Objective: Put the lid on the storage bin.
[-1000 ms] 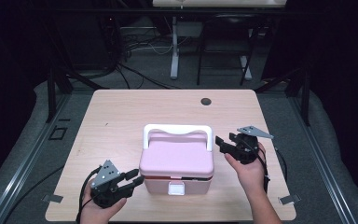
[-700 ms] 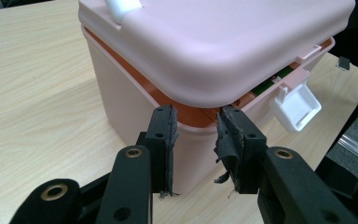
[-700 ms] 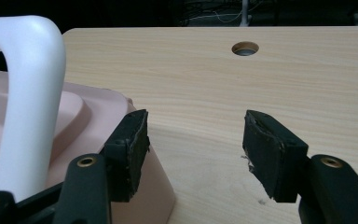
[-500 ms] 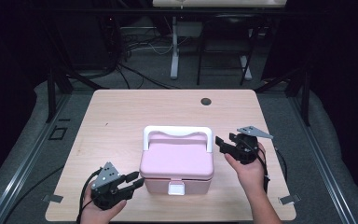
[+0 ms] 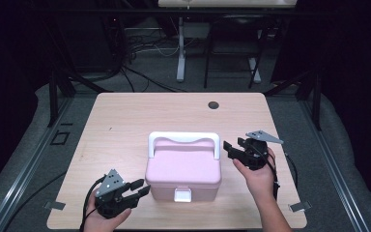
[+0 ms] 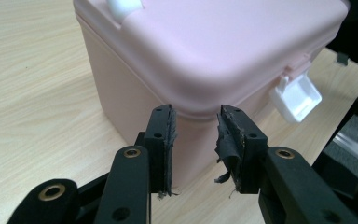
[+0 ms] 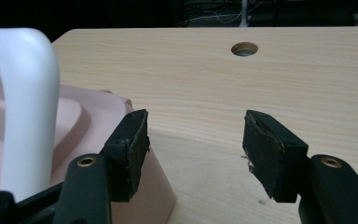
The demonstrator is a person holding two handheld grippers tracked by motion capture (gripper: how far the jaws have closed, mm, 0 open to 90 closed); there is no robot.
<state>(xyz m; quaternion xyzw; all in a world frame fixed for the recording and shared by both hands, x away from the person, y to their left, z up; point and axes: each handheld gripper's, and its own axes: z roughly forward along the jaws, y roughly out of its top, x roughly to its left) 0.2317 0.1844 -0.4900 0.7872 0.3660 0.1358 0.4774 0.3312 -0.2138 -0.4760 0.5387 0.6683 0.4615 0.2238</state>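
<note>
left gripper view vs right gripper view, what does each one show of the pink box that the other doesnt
Left gripper view: the white latch on the box's front, and the left gripper with its jaws apart at a lower corner, nothing between them. Right gripper view: the upright white handle, the round hole in the table, and the right gripper, open beside the box. Both: the pink box closed on the wooden table.

My left gripper (image 5: 134, 189) sits low by my left hand (image 5: 107, 217), pointing right, jaws a narrow gap apart with nothing pinched. My right gripper (image 5: 231, 149) is raised in my right hand (image 5: 257, 174), pointing left, jaws spread wide and bare.
</note>
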